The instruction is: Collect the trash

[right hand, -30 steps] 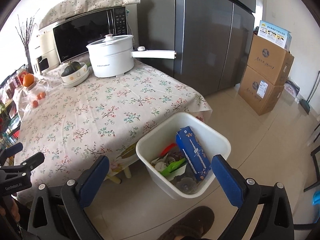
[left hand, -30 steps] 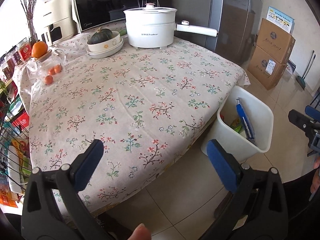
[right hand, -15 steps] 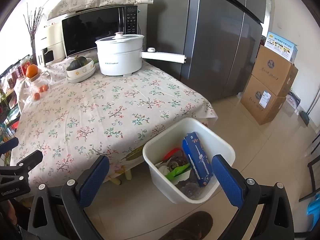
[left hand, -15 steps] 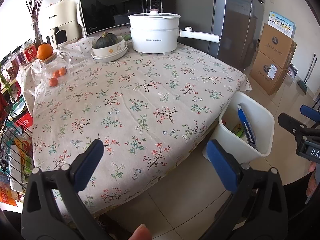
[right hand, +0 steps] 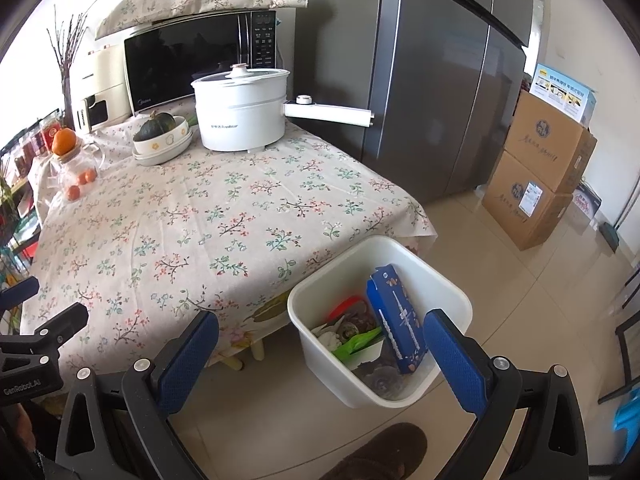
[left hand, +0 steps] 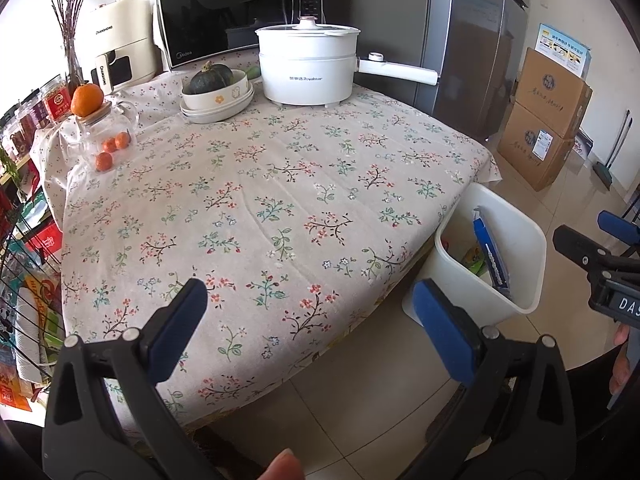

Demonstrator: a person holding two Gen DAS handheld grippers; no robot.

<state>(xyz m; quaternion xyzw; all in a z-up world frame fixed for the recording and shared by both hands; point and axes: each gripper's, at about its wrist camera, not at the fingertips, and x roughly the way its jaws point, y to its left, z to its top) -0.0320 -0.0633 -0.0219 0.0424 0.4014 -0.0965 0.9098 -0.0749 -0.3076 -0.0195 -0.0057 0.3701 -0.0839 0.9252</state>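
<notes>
A: How are the two tools set?

B: The left gripper point(left hand: 310, 322) is held with its jaws spread wide and nothing between them, above the near edge of the worktop point(left hand: 280, 184). The right gripper point(right hand: 320, 346) is likewise spread wide and empty, above the floor, with the bin seen between its blue pads point(right hand: 454, 354).

A: Where is the trash located?

B: It is contained in the white bin point(right hand: 440, 280), which is placed on the tiled floor just beside the near right corner of the worktop. A blue carton point(right hand: 396, 316) is stood tilted inside it, against green wrappers point(right hand: 356, 344) and other scraps. In the left view, the bin point(left hand: 532, 240) is partly hidden by the hanging cloth.

A: What is carried on the worktop?

B: A flowered cloth is spread over it. At the far end, a white pot point(left hand: 308, 66) with a long handle is placed beside stacked bowls point(left hand: 218, 98) holding a dark squash. A glass jar point(left hand: 106, 136) with small oranges inside is set at the far left, with an orange point(left hand: 87, 99) on its lid. A microwave point(left hand: 232, 20) is seen behind the pot.
</notes>
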